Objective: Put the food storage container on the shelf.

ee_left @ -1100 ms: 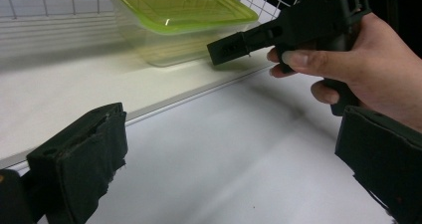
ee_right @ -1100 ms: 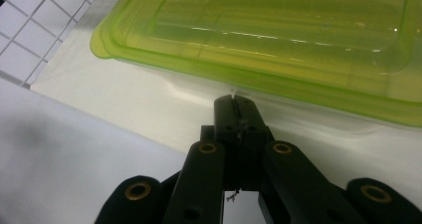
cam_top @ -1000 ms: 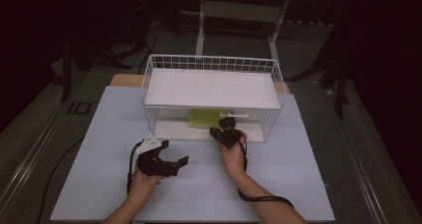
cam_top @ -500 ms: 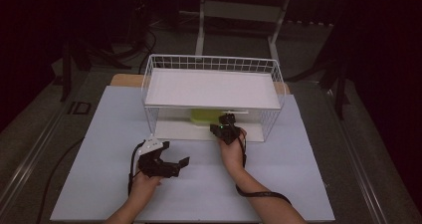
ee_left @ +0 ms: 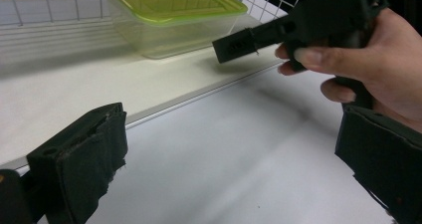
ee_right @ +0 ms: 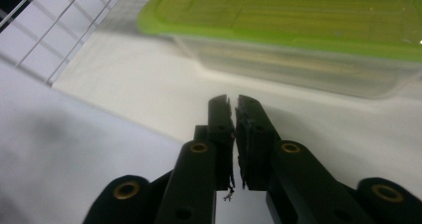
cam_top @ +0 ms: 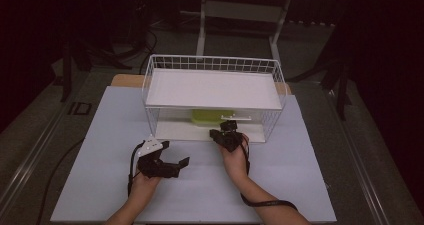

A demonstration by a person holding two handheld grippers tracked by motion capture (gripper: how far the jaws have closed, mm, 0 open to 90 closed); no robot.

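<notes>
A white wire-mesh basket rack [cam_top: 212, 65] with a flat white upper shelf stood at the far middle of the pale table [cam_top: 300, 185]. On its white lower shelf [ee_left: 59, 84] sat a clear plastic container with a lime-green lid [cam_top: 212, 116], upright, lid on, toward the middle of the shelf.

The right gripper [cam_top: 226, 133], held in the person's right hand [cam_top: 235, 157], was at the near edge of the lower shelf, pointing at the container from just in front of it. Its two black jaws were pressed together with nothing between them, their tips short of the container wall and not touching it.

The left gripper [cam_top: 176, 161], held in the left hand [cam_top: 142, 182], lay near the left of the table, well apart from the rack. Its padded jaws stood wide apart and empty.
</notes>
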